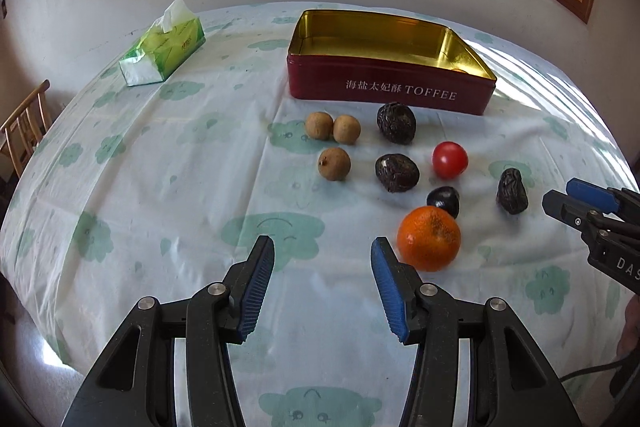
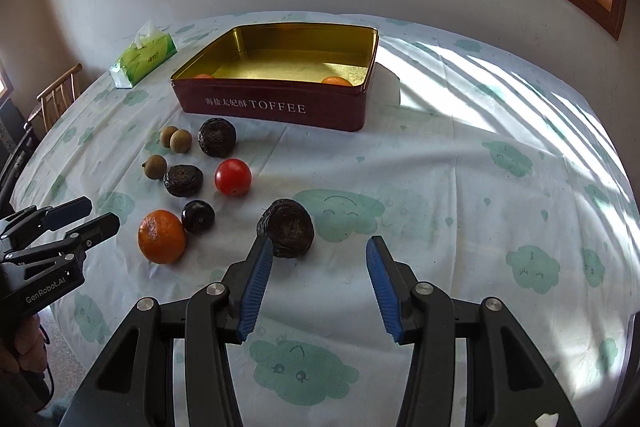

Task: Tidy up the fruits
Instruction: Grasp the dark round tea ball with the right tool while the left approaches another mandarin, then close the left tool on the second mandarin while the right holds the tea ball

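Observation:
A red TOFFEE tin [image 1: 384, 89] [image 2: 280, 107] stands open at the back, with an orange fruit [image 2: 337, 81] inside at its near right corner. In front of it lie three longans [image 1: 334, 163], a red tomato [image 1: 449, 159] [image 2: 233, 177], several dark wrinkled fruits [image 1: 397, 173], a small dark plum [image 2: 198, 216] and an orange [image 1: 429, 238] [image 2: 162, 236]. My left gripper [image 1: 322, 251] is open and empty, just left of the orange. My right gripper [image 2: 319, 247] is open and empty; its left finger is just in front of a dark wrinkled fruit [image 2: 289, 233].
A green tissue pack [image 1: 162, 47] lies at the back left of the round table with a cloud-print cloth [image 1: 160, 187]. A wooden chair [image 1: 24, 127] stands beyond the left edge. A wall and window are behind.

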`<state>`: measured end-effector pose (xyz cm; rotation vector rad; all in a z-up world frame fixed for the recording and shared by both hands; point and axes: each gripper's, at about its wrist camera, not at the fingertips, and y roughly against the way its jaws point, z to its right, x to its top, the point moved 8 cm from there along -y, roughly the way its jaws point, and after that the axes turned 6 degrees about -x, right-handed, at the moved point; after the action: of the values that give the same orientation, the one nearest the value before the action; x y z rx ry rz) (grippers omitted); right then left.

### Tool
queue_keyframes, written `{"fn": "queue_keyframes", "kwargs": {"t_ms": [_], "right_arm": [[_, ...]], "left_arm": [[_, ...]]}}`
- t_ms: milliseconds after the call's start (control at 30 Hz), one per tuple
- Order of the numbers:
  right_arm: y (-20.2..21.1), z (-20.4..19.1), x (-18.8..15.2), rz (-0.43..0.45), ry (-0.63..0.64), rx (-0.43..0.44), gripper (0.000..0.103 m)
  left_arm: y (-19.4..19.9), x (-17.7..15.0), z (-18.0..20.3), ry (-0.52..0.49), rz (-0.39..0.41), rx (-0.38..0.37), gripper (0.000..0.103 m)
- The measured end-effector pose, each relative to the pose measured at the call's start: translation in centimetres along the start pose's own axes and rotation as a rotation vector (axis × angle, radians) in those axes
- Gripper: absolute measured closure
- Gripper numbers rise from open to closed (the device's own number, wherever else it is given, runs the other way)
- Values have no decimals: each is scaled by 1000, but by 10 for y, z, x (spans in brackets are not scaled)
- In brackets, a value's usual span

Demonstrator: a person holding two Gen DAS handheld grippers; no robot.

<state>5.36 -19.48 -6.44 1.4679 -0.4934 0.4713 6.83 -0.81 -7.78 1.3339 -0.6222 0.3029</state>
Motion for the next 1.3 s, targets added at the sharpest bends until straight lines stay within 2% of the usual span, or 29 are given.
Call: {"fn": "queue_keyframes", "kwargs": {"t_ms": [233, 567, 700, 800, 1300], "right_arm": [[-18, -11, -11, -38, 30, 11, 57], [-40, -22, 2, -53, 40, 32, 56], [-45, -25, 4, -59, 37, 32, 68], [-45, -25, 4, -57, 37, 31, 68], [-39, 28, -11, -38, -38, -94, 69]], "left_arm": [[-6, -19, 0, 18, -31, -11, 51], [-9, -22, 13, -2, -35, -40, 51], [-8, -21, 19, -15, -33, -49, 51], [-8, -21, 23, -19, -31, -56, 51], [-14, -21, 51, -51, -44, -116, 51]]}}
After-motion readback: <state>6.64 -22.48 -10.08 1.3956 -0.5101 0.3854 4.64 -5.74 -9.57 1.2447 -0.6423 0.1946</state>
